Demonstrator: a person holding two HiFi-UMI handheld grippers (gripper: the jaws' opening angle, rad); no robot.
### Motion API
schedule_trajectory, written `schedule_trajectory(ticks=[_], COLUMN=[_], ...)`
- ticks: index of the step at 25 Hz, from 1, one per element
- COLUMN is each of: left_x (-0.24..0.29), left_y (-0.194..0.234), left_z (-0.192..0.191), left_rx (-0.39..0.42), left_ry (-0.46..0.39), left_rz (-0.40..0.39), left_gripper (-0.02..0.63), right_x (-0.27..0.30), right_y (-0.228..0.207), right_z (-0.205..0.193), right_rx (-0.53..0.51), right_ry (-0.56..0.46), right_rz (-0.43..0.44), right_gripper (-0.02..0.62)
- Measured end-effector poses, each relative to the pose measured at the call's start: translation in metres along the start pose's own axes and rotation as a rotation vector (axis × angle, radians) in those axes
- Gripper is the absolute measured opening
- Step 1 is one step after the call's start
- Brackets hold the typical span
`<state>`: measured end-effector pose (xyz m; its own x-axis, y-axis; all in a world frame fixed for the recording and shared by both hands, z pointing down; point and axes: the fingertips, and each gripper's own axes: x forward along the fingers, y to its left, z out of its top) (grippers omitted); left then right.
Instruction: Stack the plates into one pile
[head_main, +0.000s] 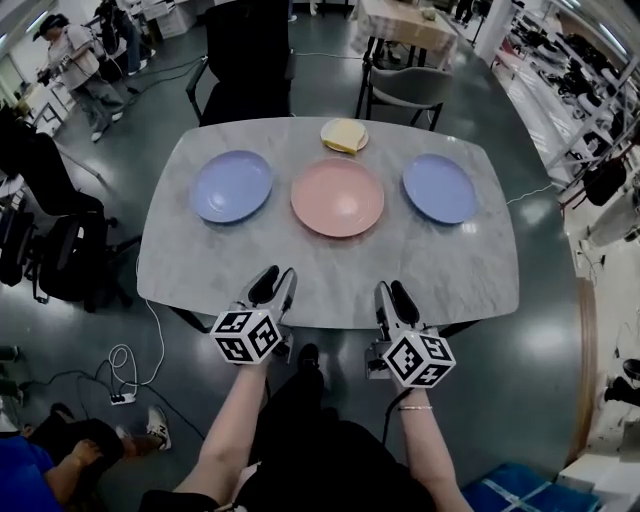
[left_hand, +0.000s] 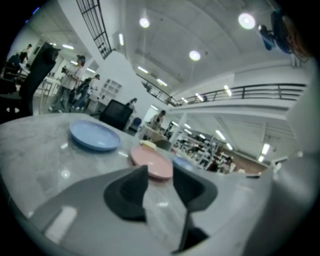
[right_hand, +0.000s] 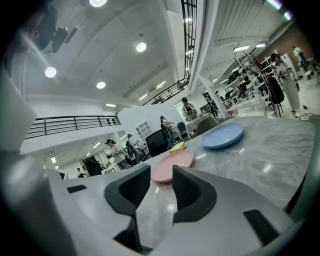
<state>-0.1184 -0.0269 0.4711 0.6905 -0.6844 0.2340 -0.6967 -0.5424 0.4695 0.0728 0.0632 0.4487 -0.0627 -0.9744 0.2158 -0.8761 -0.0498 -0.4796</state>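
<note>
Left gripper (head_main: 280, 273) and right gripper (head_main: 391, 288) gape empty; pink plate (head_main: 337, 197) sits straight ahead between them, left blue plate (head_main: 231, 186) and right blue plate (head_main: 439, 188) flanking.

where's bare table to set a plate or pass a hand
Biggest bare patch: the near strip of table between the plate row and the front edge. Far corners behind the left blue plate and right blue plate are bare. Crowded: centre, yellow plate close behind the pink plate; gaps along the row narrow.
</note>
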Motion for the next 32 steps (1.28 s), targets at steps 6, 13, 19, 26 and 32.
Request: schedule_trajectory(ticks=[6, 13, 19, 26, 32], left_x=[0.045, 0.087, 0.115, 0.148, 0.17], left_y=[0.021, 0.042, 0.053, 0.064, 0.084], left_z=[0.014, 0.021, 0.026, 0.022, 0.019], left_rx=[-0.005, -0.02, -0.025, -0.022, -0.037], left_ry=[0.041, 0.087, 0.127, 0.161, 0.196], left_rz=[-0.01, -0.013, -0.019, 0.016, 0.063], left_gripper=[0.156, 0.163, 0.164, 0.164, 0.164], right_x=[0.043, 0.081, 0.108, 0.142, 0.176], right_y=[-0.011, -0.025, -0.036, -0.058, -0.076], right_z=[0.012, 0.02, 0.028, 0.031, 0.02], right_rx=[-0.001, -0.016, -0.03, -0.064, -0.086], right_ry=[0.008, 0.028, 0.049, 0.091, 0.171], right_rz=[-0.039, -0.095, -0.137, -0.162, -0.186], right_gripper=[0.114, 0.115, 0.114, 0.118, 0.129])
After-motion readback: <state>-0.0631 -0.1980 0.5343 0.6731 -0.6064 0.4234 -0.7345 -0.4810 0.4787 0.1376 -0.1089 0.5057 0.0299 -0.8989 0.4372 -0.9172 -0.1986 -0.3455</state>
